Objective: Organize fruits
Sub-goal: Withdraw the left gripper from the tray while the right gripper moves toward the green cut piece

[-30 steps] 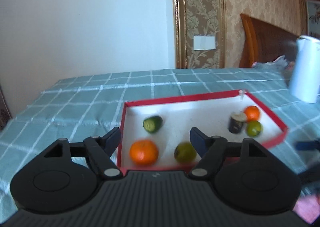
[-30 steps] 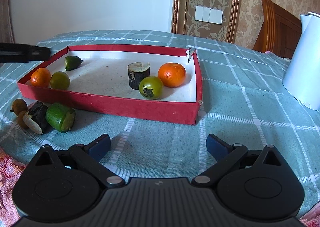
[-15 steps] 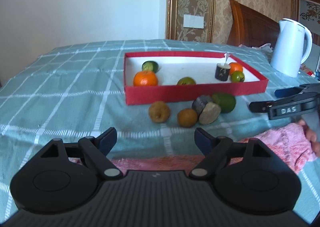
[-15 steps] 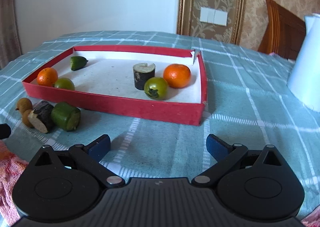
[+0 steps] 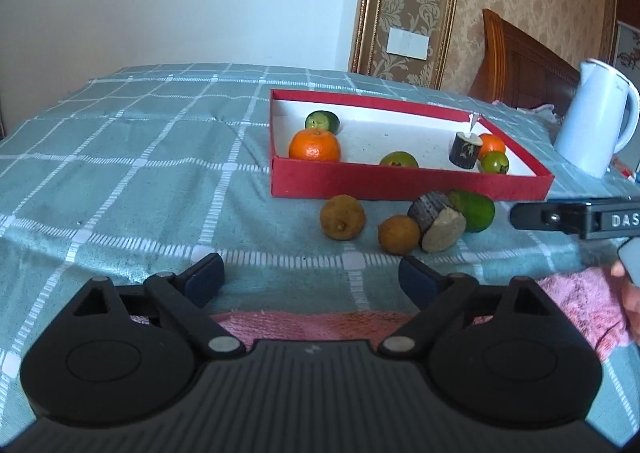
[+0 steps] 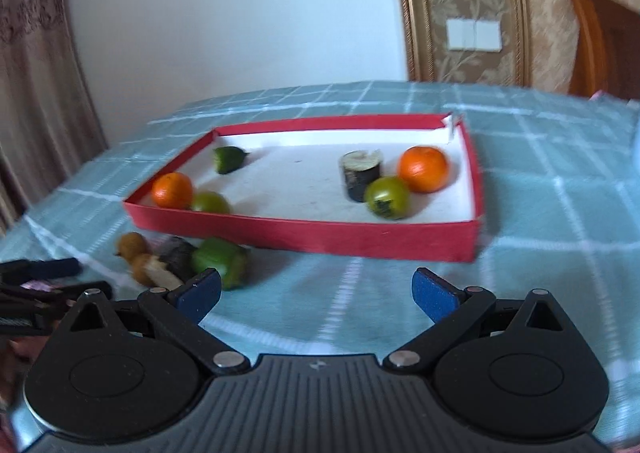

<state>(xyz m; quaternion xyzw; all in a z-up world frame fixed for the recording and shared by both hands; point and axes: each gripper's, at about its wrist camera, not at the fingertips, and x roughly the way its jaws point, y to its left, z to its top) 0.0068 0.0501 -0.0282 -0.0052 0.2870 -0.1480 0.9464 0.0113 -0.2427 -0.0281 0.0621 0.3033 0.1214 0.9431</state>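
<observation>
Left gripper (image 5: 311, 273) spread, empty, above the checked desk (image 5: 132, 157). Right gripper (image 6: 316, 293) spread too, holding nothing. Red tray (image 5: 400, 183) with two oranges (image 5: 314, 146), three green fruits and a dark stub inside. Just before its near wall, on the cloth: two brown fruits (image 5: 342, 216), a cut stub (image 5: 437, 226), a green fruit (image 5: 474, 210). White kettle (image 5: 596, 117) beyond.

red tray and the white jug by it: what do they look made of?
Red tray: looks like cardboard, a box lid with matte red paper outside and plain white lining; one far corner has split and a flap stands up, as card does. White jug: probably moulded plastic, a kettle by its shape; smooth, slightly glossy shell with soft highlights and no metallic shine. Coated metal cannot be ruled out.
</observation>
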